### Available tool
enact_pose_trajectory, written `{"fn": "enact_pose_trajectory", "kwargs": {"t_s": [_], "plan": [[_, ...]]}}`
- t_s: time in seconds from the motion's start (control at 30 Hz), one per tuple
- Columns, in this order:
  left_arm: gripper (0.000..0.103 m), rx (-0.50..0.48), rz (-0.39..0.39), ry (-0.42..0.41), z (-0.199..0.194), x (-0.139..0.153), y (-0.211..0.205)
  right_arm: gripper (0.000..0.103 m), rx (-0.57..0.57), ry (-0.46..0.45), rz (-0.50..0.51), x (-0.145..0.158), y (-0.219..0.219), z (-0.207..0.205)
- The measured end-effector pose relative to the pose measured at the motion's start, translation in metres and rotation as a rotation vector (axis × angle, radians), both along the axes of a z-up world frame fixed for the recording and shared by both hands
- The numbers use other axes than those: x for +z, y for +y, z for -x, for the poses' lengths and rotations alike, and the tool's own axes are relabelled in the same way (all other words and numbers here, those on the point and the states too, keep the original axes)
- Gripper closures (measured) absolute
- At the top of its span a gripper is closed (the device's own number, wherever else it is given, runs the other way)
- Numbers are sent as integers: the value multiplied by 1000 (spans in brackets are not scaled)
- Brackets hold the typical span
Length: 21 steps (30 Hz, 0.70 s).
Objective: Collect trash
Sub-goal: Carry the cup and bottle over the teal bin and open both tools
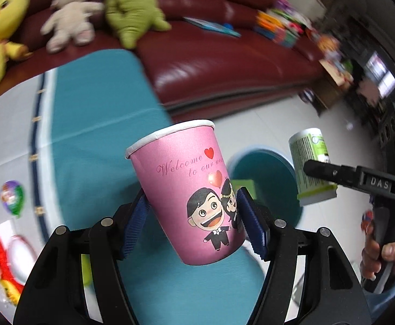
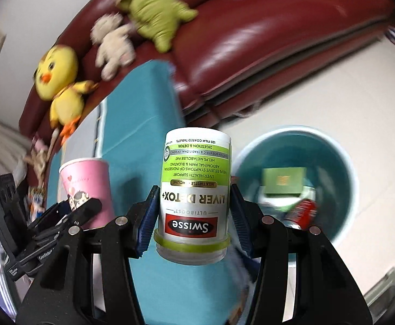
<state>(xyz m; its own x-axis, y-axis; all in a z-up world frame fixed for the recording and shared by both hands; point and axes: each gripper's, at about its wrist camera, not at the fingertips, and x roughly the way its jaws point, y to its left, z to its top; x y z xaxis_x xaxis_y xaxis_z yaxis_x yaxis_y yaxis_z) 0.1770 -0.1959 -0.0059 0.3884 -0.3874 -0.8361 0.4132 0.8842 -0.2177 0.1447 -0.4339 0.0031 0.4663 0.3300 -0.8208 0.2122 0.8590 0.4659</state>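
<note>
The pink paper cup (image 1: 186, 189) sits clamped between the blue pads of the left gripper (image 1: 194, 224), held up over the teal tablecloth (image 1: 94, 135). The right gripper (image 2: 192, 216) pinches an upside-down Swisse supplement bottle (image 2: 194, 189) the same way. Just beyond both stands the teal trash bin (image 2: 343, 162), already holding a green box (image 2: 284, 181) and a red can (image 2: 303, 211). Neither item is dropped yet, and wrappers (image 1: 0, 257) on the table remain.

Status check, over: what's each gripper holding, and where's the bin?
Left gripper shut on pink paper cup. Right gripper shut on supplement bottle, upside down. Teal bin on the floor ahead, green box and red can inside. Nothing blocking.
</note>
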Motion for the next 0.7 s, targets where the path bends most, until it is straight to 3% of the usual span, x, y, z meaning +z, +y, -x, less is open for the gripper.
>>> {"fn": "enact_pose_trajectory", "kwargs": {"t_s": [0.27, 0.67, 0.7], "plan": [[36, -121, -49, 48, 8, -31, -79, 54, -112, 23, -17, -24, -67, 32], [35, -190, -96, 95, 7, -66, -123, 52, -122, 122, -30, -78, -89, 33], [35, -195, -98, 101, 6, -69, -126, 47, -124, 129, -38, -82, -90, 32]]}}
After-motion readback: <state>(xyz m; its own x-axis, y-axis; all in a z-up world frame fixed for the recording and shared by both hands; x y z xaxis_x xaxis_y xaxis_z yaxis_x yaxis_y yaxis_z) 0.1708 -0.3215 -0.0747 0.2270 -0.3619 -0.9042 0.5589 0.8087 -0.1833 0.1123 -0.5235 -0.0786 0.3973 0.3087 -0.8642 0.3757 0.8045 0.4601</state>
